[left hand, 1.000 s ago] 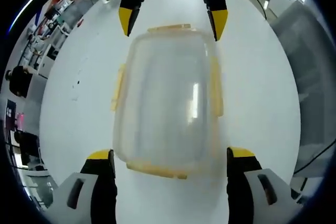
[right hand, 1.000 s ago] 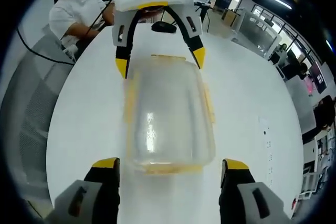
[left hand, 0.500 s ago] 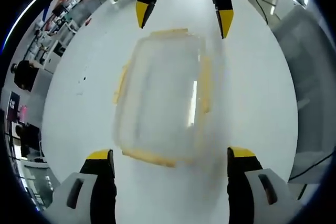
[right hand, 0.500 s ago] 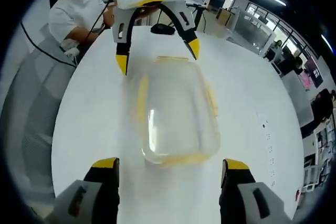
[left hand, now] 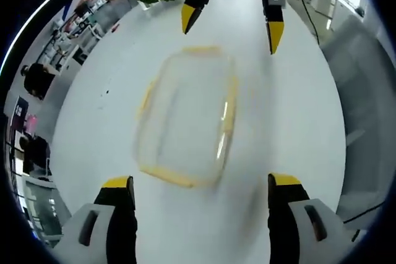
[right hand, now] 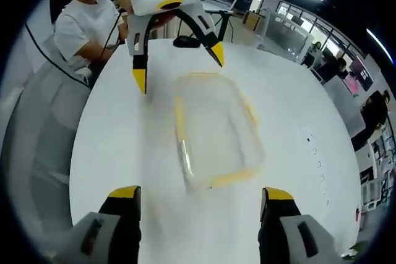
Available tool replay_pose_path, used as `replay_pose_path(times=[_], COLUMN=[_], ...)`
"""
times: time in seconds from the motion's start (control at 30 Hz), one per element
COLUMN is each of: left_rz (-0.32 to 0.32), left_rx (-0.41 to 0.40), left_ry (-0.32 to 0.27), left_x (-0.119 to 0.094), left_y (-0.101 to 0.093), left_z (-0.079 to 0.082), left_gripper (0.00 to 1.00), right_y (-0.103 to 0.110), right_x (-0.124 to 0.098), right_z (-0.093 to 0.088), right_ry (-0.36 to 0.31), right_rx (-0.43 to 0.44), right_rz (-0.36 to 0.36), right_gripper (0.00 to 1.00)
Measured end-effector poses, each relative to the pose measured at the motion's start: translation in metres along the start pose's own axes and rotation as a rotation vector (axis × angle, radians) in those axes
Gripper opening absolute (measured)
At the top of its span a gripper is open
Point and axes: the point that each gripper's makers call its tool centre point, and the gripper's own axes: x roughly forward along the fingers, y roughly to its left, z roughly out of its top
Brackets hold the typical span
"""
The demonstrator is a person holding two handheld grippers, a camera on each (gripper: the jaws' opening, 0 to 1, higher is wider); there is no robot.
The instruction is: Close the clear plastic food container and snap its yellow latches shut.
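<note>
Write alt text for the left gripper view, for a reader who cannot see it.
A clear rectangular plastic food container with yellow latches lies blurred on a round white table, between the left gripper at the bottom and the right gripper opposite. Both grippers are open, their yellow-tipped fingers apart from the container.

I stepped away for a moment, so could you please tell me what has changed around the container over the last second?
Both grippers have drawn back from the clear container: it looks smaller and farther in both views. The right gripper, seen in the left gripper view, and the left gripper, seen in the right gripper view, have receded from its ends. Nothing was gripped or released. Both stay open; the container still lies on the white table.
</note>
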Motion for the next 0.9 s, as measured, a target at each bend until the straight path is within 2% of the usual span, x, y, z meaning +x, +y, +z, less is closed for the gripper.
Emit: replay_pose_path(times=[0.27, 0.4, 0.5, 0.73, 0.9], left_rz=[0.037, 0.066, 0.088, 0.118, 0.134], left_rx=[-0.051, -0.07, -0.124, -0.159, -0.189], left_ry=[-0.058, -0.066, -0.123, -0.157, -0.169], left_x=[-0.01, -0.015, -0.022, -0.031, -0.033], left_y=[-0.01, -0.014, -0.018, -0.033, -0.042], left_z=[0.0, -0.006, -0.002, -0.005, -0.012], left_gripper=[0.86, 0.87, 0.88, 0.88, 0.89], right_y=[0.012, 0.017, 0.022, 0.04, 0.054], right_x=[-0.006, -0.01, -0.015, -0.019, -0.019], right_z=[0.0, -0.001, 0.001, -0.002, -0.015], right_ry=[-0.052, -0.072, -0.101, -0.16, -0.156], right_rx=[0.076, 0.108, 0.139, 0.215, 0.252], right_rz=[-0.043, -0.064, -0.089, -0.124, -0.142], right_gripper=[0.79, 0.79, 0.8, 0.82, 0.83])
